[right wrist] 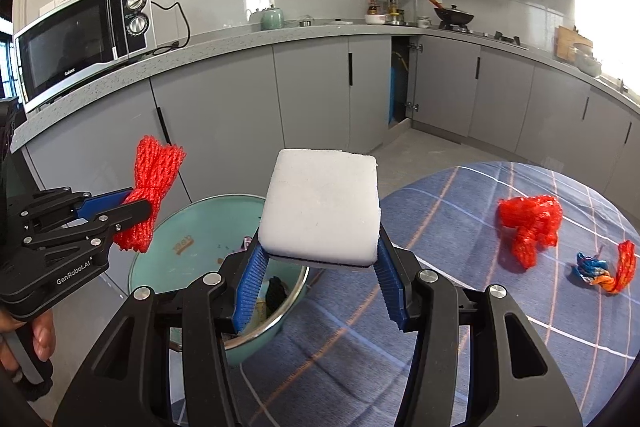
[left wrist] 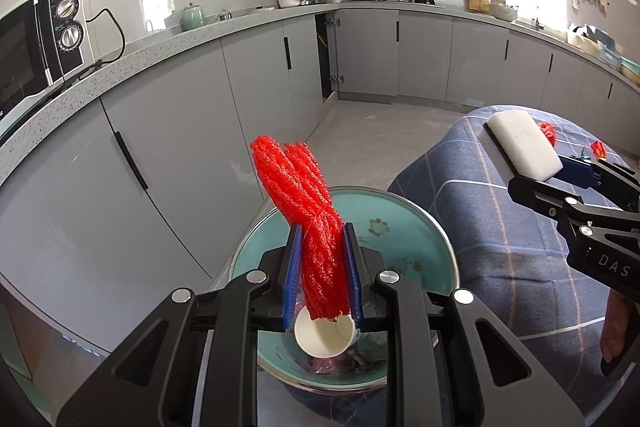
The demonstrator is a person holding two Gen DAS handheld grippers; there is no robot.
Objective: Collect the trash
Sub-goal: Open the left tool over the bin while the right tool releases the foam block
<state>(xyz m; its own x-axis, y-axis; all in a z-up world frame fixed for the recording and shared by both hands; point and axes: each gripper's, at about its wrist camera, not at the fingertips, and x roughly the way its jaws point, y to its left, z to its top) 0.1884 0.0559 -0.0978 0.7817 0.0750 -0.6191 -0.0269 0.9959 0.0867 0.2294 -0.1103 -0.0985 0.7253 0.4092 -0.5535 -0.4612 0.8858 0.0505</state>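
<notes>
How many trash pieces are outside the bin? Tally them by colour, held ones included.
Red: 3, foam net in left gripper, crumpled net and small strip on table.
White: 1, foam block in right gripper.
Multicoloured: 1, wrapper.
Total: 5

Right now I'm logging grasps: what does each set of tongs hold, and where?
Left tongs pinch the red net below its middle. Right tongs clamp the white foam block by its two side edges at the near end.

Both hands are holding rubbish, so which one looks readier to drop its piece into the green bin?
Probably the left gripper: its red foam net hangs directly over the bin, while the right gripper's white foam block sits nearer the bin's edge.
</notes>
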